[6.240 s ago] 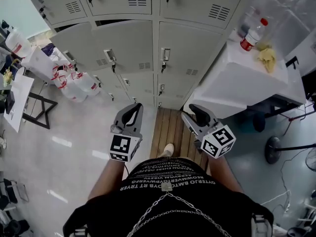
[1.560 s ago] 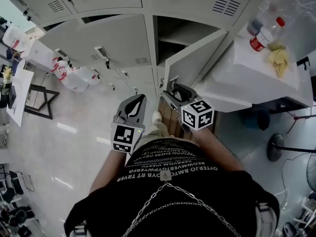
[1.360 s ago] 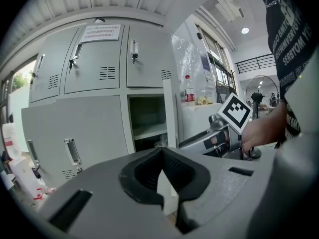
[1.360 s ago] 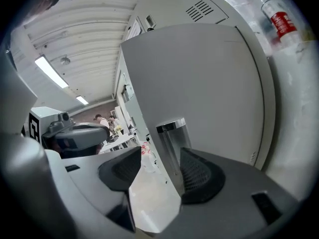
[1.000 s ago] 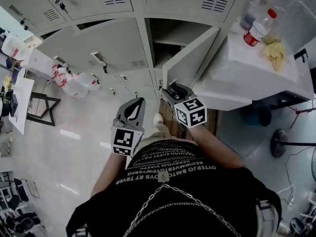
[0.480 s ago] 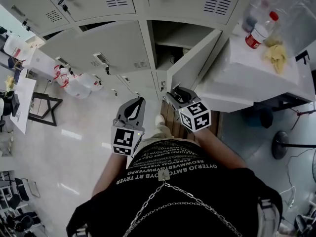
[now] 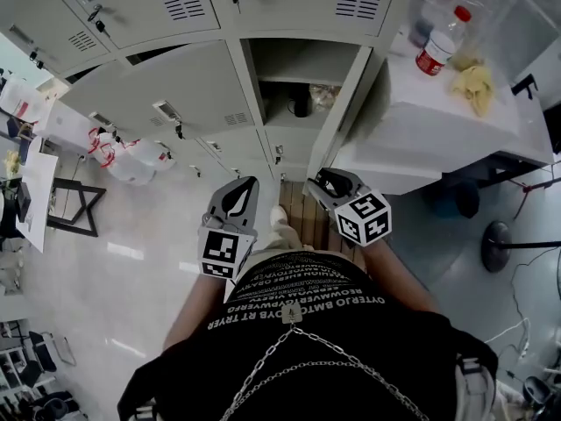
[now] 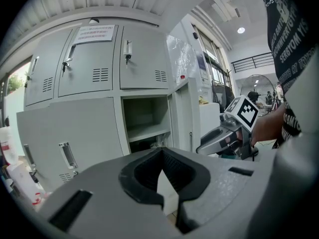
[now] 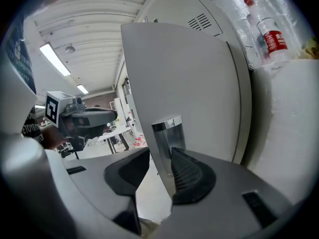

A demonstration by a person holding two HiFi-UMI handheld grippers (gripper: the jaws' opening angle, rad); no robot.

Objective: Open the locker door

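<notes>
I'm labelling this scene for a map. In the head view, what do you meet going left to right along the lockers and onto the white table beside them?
White jugs → closed locker's handle → open locker compartment → red-labelled bottle → yellow cloth.

The locker door [image 7: 344, 110], shut at first and then half open, now stands swung wide to the right, edge-on beside the counter [image 7: 421, 121], baring the shelf [image 7: 302, 80] inside. The right gripper [image 7: 323, 182] has travelled right with it. Its fingers have just been closing, with the door's handle [image 9: 168, 138] between them.
</notes>
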